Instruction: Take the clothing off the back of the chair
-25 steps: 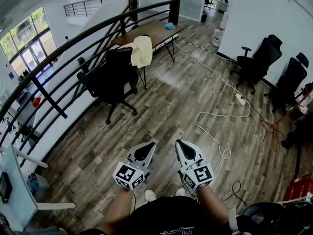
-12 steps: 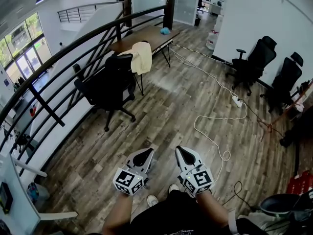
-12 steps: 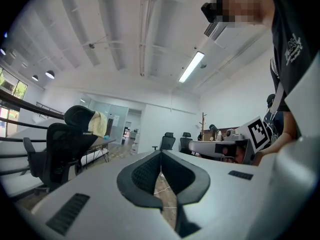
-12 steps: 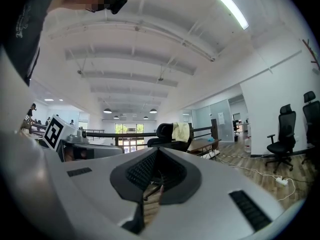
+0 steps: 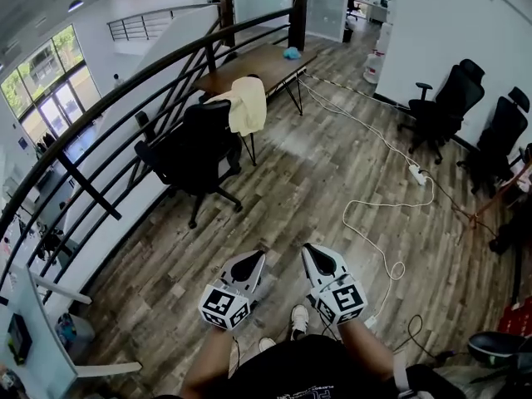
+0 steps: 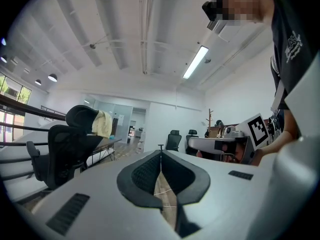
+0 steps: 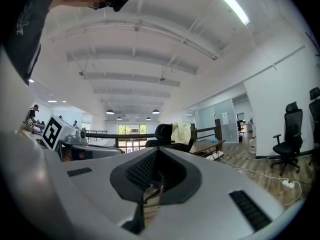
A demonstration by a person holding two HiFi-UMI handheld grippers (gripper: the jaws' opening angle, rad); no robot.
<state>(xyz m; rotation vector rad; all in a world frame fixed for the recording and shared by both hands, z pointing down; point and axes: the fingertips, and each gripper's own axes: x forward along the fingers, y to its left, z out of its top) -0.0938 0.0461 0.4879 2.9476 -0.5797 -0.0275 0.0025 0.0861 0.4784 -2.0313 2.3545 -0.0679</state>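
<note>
Your left gripper (image 5: 247, 263) and right gripper (image 5: 321, 261) are both clenched, holding nothing. The clothing (image 5: 247, 105) drapes over the chair (image 5: 195, 150) back, well ahead and slightly left. The left gripper is marginally nearer.

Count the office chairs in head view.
3: one office chair beside the railing, draped with yellow clothing; a second and third along the right wall. Others may be hidden.

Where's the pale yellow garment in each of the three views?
Head view: garment in the upper part, slightly left of centre.
Left gripper view: garment left of middle.
Right gripper view: garment just right of centre.
Shared landmark: the black chair it hangs on.
</note>
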